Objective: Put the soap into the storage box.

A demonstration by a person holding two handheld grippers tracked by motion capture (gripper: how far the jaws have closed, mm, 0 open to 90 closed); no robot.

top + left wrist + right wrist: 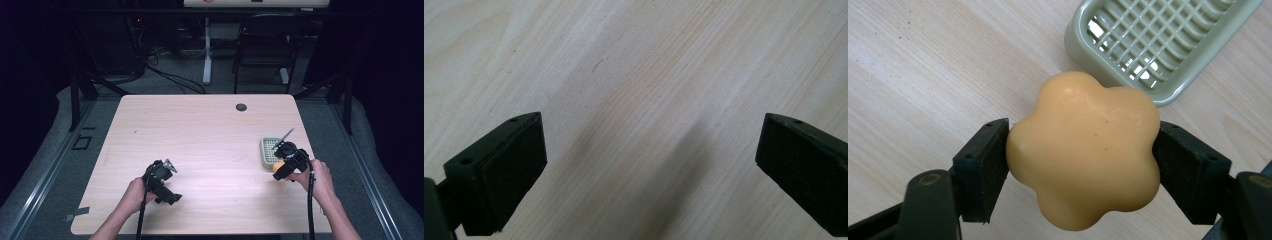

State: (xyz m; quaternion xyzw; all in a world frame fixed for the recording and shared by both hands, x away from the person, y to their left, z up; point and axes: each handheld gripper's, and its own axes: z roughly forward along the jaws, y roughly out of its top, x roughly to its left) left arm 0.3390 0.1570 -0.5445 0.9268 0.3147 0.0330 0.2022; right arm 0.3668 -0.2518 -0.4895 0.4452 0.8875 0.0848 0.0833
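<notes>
Table (200,130) of pale wood grain; dark room, black chair (265,45).

Beside the pale green grid tray (268,150) on the wooden counter (210,135), the right tool (281,167) grips an orange lump (276,166) at the tray's near edge, while the left tool (170,196) rests well apart.
</notes>
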